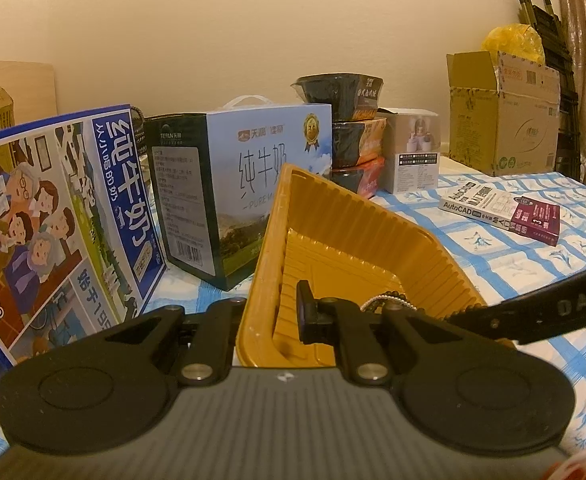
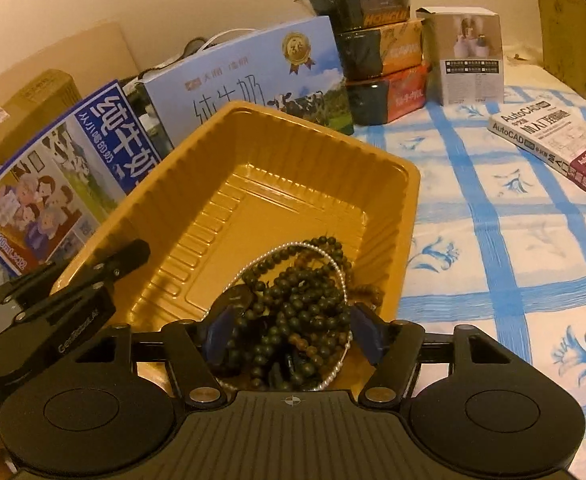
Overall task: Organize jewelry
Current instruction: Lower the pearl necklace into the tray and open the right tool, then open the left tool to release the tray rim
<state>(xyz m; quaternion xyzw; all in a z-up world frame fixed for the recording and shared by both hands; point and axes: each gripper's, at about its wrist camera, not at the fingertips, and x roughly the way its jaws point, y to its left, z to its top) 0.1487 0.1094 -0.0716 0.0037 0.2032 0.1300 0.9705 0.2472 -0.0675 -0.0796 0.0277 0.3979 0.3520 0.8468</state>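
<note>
Bead strands [image 2: 301, 304], dark green and brown, tangled with one pearl strand [image 2: 333, 258], heaped in near right corner of yellow ribbed tray [image 2: 293, 136]; lower centre of right wrist frame. Heap sat directly between blue pads [image 2: 217, 338] of right gripper [image 2: 293, 336]; fingers spread wide, one either side of pile, not visibly pinching anything. Heap ran roughly away from the camera, along the fingers, pearl loop arcing over far end. Far half of tray floor bare.

Left gripper [image 1: 273, 316] clamped on tray's near-left wall, one finger inside, one outside, pinching the rim; tray tilted up at that side. In left wrist frame only a sliver of beads [image 1: 389, 300] visible at lower centre-right, beside right gripper's arm [image 1: 533, 312].

Judged: right gripper nearer the jewelry by far, already straddling it; closing would take several strands at once, since tangled. Left busy steadying tray.

Around: blue-check tablecloth [image 2: 493, 240] under tray; milk cartons [image 2: 253, 80] upper left and centre behind tray; stacked food boxes [image 2: 381, 48] upper centre; AutoCAD book [image 2: 553, 140] at right; cardboard box [image 1: 501, 120] upper right.
</note>
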